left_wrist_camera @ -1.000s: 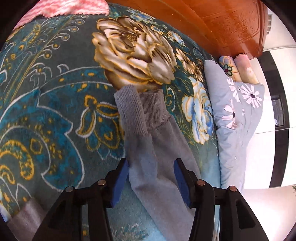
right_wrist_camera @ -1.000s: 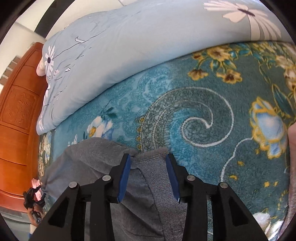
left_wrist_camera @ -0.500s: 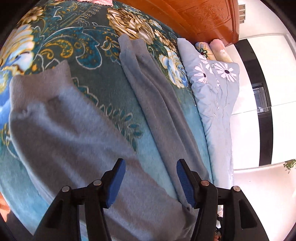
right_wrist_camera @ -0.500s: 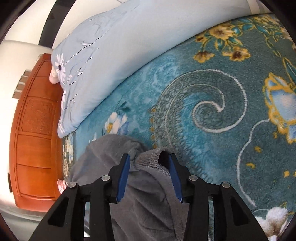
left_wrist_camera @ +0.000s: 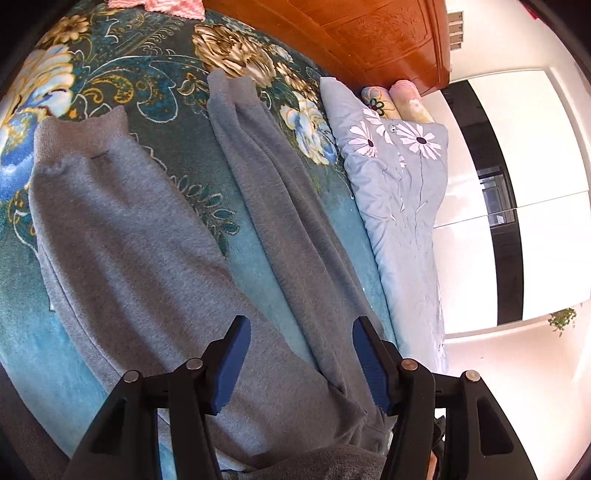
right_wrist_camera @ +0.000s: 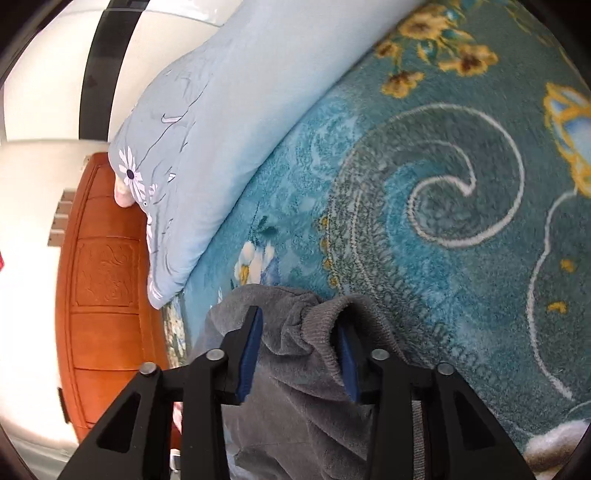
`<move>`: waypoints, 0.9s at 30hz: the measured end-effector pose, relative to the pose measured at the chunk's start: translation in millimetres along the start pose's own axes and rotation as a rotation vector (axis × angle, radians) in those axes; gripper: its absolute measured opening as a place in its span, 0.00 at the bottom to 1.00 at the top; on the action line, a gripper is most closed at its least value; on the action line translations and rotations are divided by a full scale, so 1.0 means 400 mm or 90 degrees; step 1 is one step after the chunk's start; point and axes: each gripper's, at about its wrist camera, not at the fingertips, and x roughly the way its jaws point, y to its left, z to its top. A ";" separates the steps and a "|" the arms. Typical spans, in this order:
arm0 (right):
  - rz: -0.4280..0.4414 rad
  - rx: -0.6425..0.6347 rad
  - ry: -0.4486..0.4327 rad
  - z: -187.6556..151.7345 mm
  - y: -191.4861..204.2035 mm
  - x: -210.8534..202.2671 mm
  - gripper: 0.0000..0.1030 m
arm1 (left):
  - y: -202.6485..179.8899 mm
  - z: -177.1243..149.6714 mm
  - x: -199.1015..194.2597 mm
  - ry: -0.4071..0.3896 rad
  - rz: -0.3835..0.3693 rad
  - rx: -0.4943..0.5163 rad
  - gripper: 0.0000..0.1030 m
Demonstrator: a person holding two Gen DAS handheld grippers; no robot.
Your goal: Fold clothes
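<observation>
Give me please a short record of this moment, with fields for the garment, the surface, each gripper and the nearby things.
garment: gray sweatpants, both legs laid out apart, ribbed cuffs at the far end
surface: teal floral blanket on a bed
left gripper: jaws open, above where the two legs meet, holding nothing
right gripper: jaws open, astride a bunched ribbed edge of the sweatpants; contact unclear
nearby: pale blue daisy quilt along the blanket's edge; carved wooden headboard; pink cloth at the blanket's far end

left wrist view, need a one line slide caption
Open left gripper above grey sweatpants, legs spread apart on a floral blanket.
</observation>
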 end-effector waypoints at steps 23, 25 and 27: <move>-0.333 -0.381 -0.137 -0.175 0.258 -0.152 0.42 | 0.184 0.079 -0.150 -0.082 0.167 -0.054 0.70; -0.251 -0.419 -0.086 -0.250 0.273 -0.173 0.43 | 0.224 0.095 -0.155 -0.087 0.192 -0.068 0.70; -0.198 -0.437 -0.013 -0.324 0.258 -0.183 0.43 | 0.256 0.111 -0.155 -0.094 0.213 -0.074 0.70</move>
